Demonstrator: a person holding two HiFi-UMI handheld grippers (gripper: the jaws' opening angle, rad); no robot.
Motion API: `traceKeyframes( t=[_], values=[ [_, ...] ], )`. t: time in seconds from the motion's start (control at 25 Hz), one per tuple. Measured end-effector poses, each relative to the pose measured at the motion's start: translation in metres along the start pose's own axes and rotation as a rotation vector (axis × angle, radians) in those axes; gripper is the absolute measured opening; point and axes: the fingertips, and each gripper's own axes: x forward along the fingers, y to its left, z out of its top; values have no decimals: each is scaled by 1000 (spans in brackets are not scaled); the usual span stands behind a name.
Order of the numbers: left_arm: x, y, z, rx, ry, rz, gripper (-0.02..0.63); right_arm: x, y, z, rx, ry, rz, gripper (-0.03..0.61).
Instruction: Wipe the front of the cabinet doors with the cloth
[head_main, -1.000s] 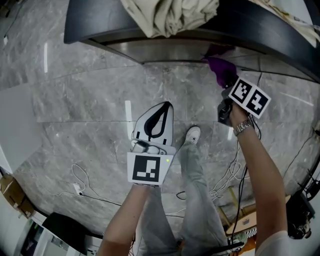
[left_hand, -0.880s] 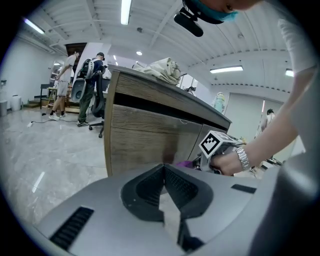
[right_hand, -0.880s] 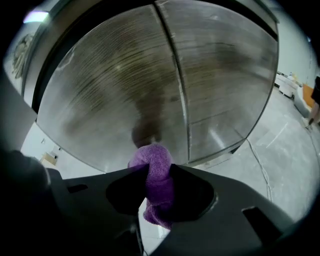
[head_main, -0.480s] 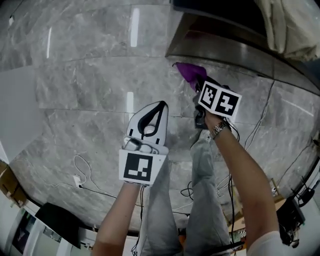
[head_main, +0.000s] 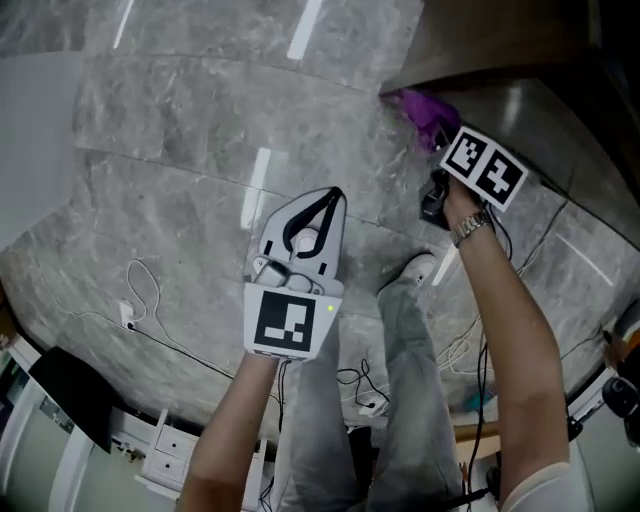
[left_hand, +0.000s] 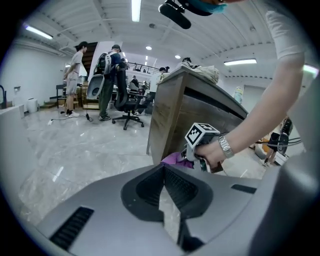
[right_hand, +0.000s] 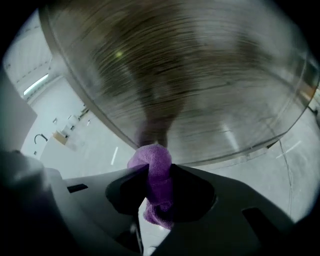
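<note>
A purple cloth (right_hand: 156, 187) is bunched between the jaws of my right gripper (right_hand: 156, 175), which is shut on it. The cloth's tip sits close against the wood-grain cabinet door (right_hand: 200, 85), which fills the right gripper view. In the head view the right gripper (head_main: 440, 150) holds the cloth (head_main: 425, 112) at the lower left corner of the cabinet (head_main: 520, 110). My left gripper (head_main: 322, 205) hangs over the floor, jaws shut with nothing between them. From the left gripper view, the cabinet (left_hand: 190, 115) stands ahead, with the cloth (left_hand: 176, 159) low on its front.
Grey marble floor (head_main: 180, 150) spreads around the cabinet. Cables (head_main: 140, 310) trail across it near my feet. My shoe (head_main: 412, 272) stands just below the right gripper. People (left_hand: 77, 80) and office chairs (left_hand: 126, 102) are far off in the room.
The head view has swung, so the cabinet now sits at the upper right. My right gripper with the cloth has moved toward the cabinet's lower left corner. The left gripper stays shut and idle.
</note>
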Motion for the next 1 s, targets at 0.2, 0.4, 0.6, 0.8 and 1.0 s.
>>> traceKeyframes(
  t=[0.2,0.4,0.6,0.8,1.0],
  values=[
    [11,-23,-4,-13,1,24,6,-9,-51,21,58,-34,-60,118],
    [45,-78,12,-1,-15,-6,6,-24,-116,30,24,-13,-91,118],
    [82,-155,21,28,-9,-89,6,-45,-198,36,58,-9,-137,118],
    [108,-211,20,46,-1,-176,6,-63,-270,43,118,-27,-194,118],
    [116,-232,21,39,-5,-222,6,-84,-309,40,172,-60,-246,118]
  ],
)
